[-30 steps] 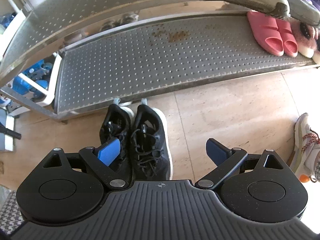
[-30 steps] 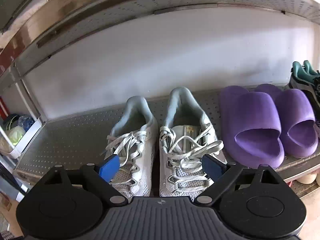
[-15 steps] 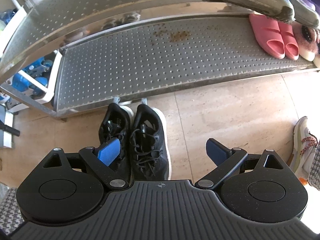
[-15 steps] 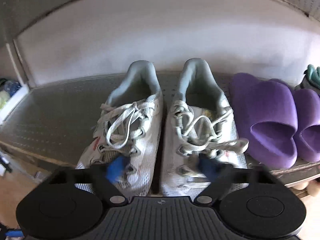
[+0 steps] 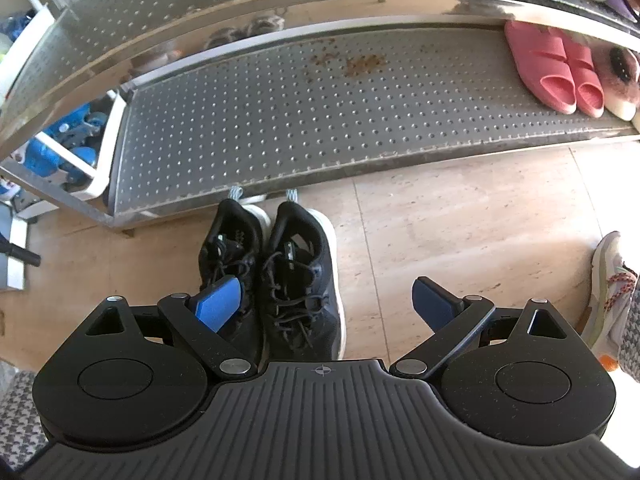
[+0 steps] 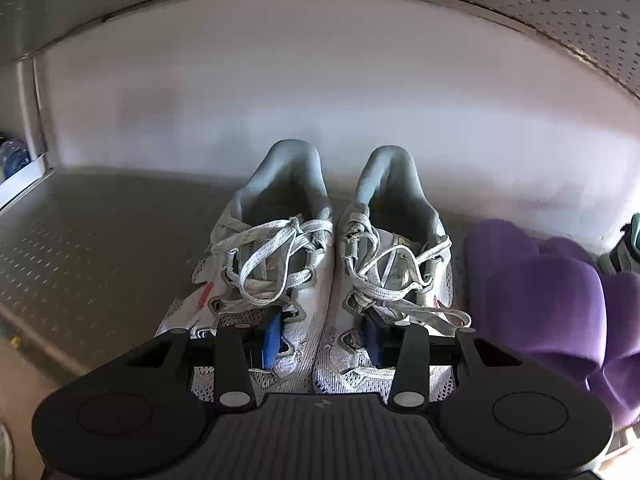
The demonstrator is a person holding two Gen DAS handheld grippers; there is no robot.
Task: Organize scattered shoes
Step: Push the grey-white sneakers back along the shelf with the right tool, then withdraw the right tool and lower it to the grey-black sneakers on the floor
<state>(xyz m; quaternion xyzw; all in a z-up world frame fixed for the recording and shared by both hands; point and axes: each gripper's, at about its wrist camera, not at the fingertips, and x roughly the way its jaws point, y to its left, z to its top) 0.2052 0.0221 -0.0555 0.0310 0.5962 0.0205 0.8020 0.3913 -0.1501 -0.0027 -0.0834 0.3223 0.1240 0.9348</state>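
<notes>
Two white mesh lace-up sneakers [image 6: 320, 300] side by side on perforated metal shelf [image 6: 100, 248], right hand-held gripper [image 6: 322, 340] clamped across their inner edges. Left hand-held gripper [image 5: 326, 304] spread wide over black lace-up sneakers [image 5: 276, 280] on floor.

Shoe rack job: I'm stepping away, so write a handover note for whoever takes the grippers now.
Left gripper open, over the black sneakers on the floor before the bottom shelf.
Right gripper closed on the inner sides of the white sneakers, on a shelf beside the purple slippers.
Done: white pair on the rack.
Left: release it, shelve the black pair.
</notes>
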